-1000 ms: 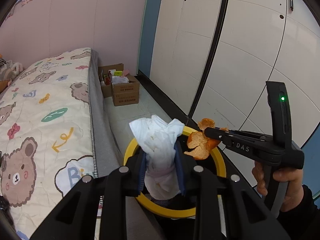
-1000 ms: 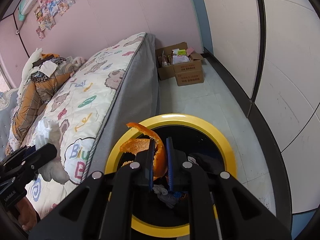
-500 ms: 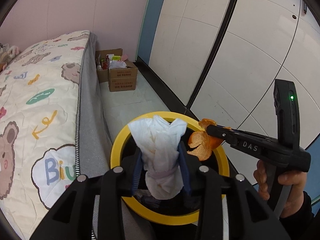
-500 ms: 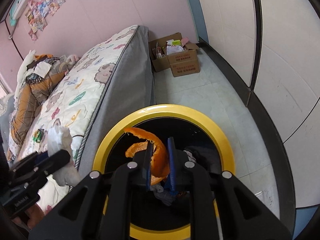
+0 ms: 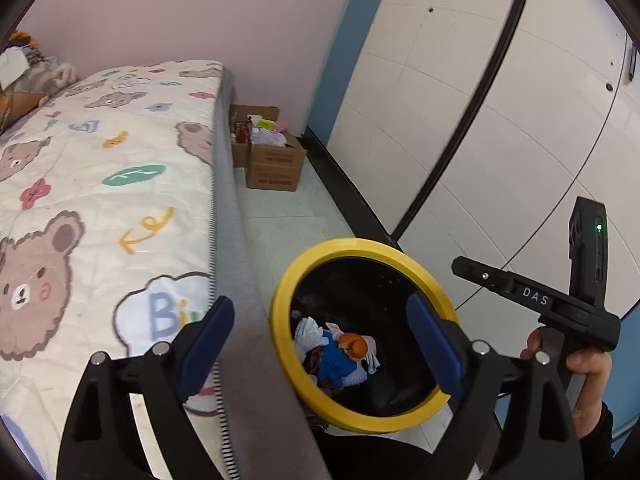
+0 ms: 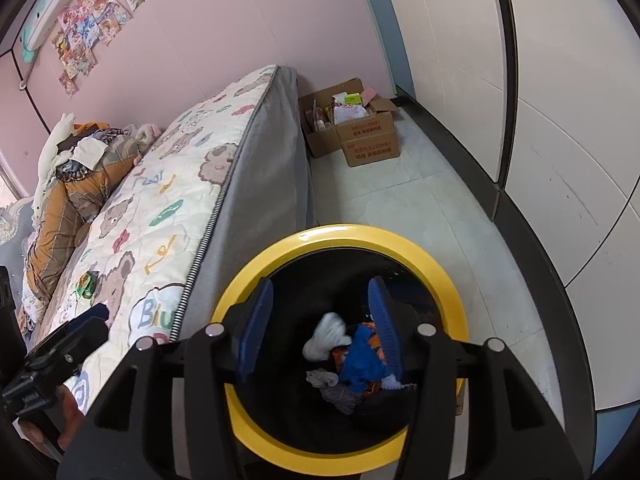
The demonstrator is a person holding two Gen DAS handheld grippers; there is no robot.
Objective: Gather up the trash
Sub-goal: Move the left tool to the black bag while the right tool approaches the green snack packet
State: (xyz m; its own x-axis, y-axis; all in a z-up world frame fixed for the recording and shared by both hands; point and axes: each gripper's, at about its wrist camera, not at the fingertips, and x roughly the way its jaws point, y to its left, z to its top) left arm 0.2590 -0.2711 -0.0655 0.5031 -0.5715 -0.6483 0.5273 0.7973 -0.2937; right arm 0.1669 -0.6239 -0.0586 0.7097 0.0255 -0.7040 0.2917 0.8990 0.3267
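Note:
A black bin with a yellow rim [image 5: 360,248] stands on the floor beside the bed. At its bottom lie a white tissue [image 5: 308,330], an orange peel [image 5: 352,346] and a blue wrapper [image 5: 334,362]. My left gripper [image 5: 322,336] hangs over the bin's left rim and the mattress edge, its jaws opening wide with nothing between them. My right gripper [image 6: 320,320] is above the bin's mouth [image 6: 344,234], its jaws opening and empty too. Below it lie the tissue [image 6: 326,338] and the blue wrapper [image 6: 360,364]. A hand holds the right gripper [image 5: 472,274] at the right.
The bed with a bear-print quilt [image 5: 100,200] runs along the left, its grey side [image 6: 268,184] against the bin. A small green item [image 6: 86,282] lies on the quilt. Open cardboard boxes [image 6: 360,128] stand on the floor at the far wall. White wardrobe doors [image 5: 460,120] line the right.
Both grippers opened. The tissue left my left jaws and the orange peel left my right jaws; both now lie in the bin. My left gripper shifted left toward the bed.

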